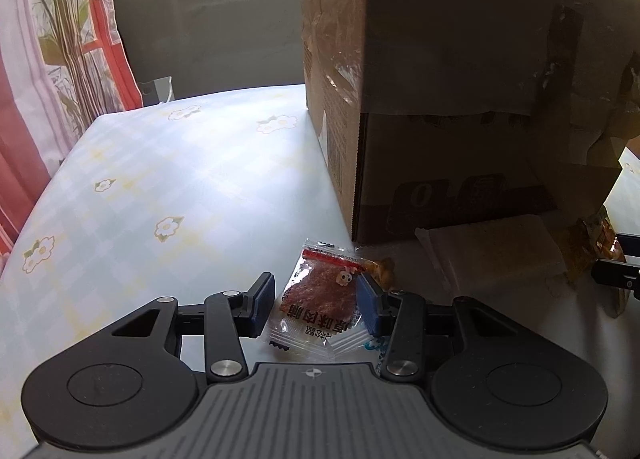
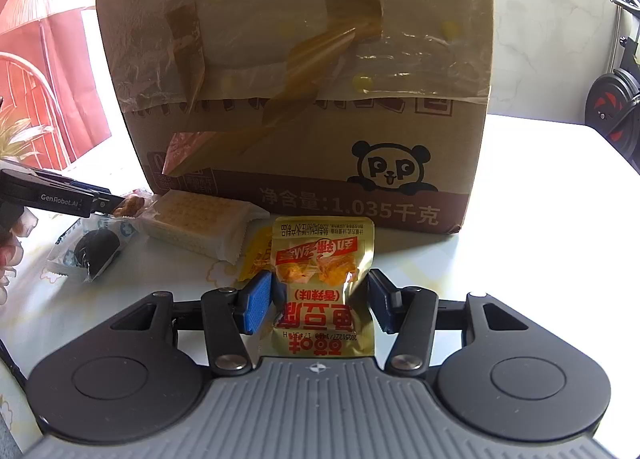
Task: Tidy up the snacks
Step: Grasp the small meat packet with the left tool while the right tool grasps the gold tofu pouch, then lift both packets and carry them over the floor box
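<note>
Low in the middle of the left view, the left gripper (image 1: 316,305) fingers are opening slightly around the clear meat snack packet (image 1: 320,309) lying flat on the tabletop (image 1: 160,187), its long side pointing away. The right gripper (image 2: 320,301) is pinching the gold snack pouch (image 2: 324,279).

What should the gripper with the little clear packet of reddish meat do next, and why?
Probably close the left gripper gently on the clear packet of reddish dried meat, then lift. The packet lies between its blue pads on the flowered tablecloth, and the left pad does not touch it yet, so lifting now would likely leave it behind.
</note>
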### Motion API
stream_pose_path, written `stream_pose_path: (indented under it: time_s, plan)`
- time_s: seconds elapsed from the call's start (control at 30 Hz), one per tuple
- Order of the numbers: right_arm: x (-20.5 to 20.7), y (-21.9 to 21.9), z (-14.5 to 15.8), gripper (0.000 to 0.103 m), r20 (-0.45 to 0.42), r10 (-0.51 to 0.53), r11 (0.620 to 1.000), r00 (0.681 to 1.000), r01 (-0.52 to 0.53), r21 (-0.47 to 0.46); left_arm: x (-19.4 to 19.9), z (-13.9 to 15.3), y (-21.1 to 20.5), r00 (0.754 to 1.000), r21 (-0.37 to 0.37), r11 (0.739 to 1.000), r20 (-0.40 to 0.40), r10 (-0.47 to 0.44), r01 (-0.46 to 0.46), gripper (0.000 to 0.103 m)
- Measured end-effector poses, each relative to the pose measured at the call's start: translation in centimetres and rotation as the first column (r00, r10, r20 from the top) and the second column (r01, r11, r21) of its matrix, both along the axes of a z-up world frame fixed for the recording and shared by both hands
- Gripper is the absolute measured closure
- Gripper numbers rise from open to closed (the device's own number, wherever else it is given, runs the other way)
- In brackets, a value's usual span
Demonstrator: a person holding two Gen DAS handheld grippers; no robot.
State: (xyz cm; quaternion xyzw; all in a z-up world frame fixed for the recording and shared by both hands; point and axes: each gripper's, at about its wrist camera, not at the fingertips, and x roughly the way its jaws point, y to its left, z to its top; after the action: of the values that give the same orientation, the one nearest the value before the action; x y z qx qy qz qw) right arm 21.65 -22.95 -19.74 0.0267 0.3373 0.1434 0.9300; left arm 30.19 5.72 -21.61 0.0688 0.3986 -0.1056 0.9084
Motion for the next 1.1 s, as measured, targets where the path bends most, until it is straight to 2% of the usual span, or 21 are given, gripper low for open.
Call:
stream_pose_path:
  time_s: [0.3, 0.43, 0.5, 0.57, 0.6, 0.77, 0.93, 1.1]
  plan:
    - [0.0, 0.1, 0.0, 0.049, 0.0, -0.002, 1.0, 1.0, 0.002, -0.004, -0.6, -0.4, -0.5, 0.999, 0.0, 0.999, -0.005, -0.045, 0.045, 0.048]
    - [0.0, 0.1, 0.0, 0.049, 0.0, -0.002, 1.0, 1.0, 0.002, -0.005, -0.1, -0.6, -0.4, 1.0, -0.005, 1.0, -0.005, -0.018, 0.018, 0.044]
    - [0.0, 0.2, 0.0, 0.048, 0.0, -0.002, 1.0, 1.0, 0.002, -0.007, 0.0, -0.7, -0.3, 1.0, -0.02, 1.0, 0.004, 0.004, -0.004, 0.048]
    - [0.1, 0.2, 0.0, 0.048, 0.0, -0.002, 1.0, 1.0, 0.002, -0.007, -0.1, -0.7, -0.4, 1.0, -0.024, 1.0, 0.019, 0.016, -0.016, 0.061]
    - [0.1, 0.2, 0.0, 0.048, 0.0, -0.002, 1.0, 1.0, 0.002, -0.007, -0.3, -0.5, -0.4, 0.999, -0.024, 0.999, 0.02, 0.027, -0.026, 0.063]
    - [0.1, 0.2, 0.1, 0.048, 0.001, -0.003, 1.0, 1.0, 0.003, -0.005, -1.5, 0.0, 0.8, 0.998, -0.047, 0.997, 0.02, 0.061, -0.06, 0.063]
    - [0.0, 0.2, 0.1, 0.048, 0.001, -0.004, 1.0, 1.0, 0.004, -0.002, -2.8, 1.7, 2.1, 0.993, -0.094, 0.99, 0.042, 0.109, -0.105, 0.063]
    - [-0.7, -0.3, 0.7, 0.048, 0.026, -0.009, 1.0, 1.0, 0.008, 0.03, -4.0, 4.0, 1.8, 0.99, -0.124, 0.988, 0.098, 0.1, -0.087, 0.063]
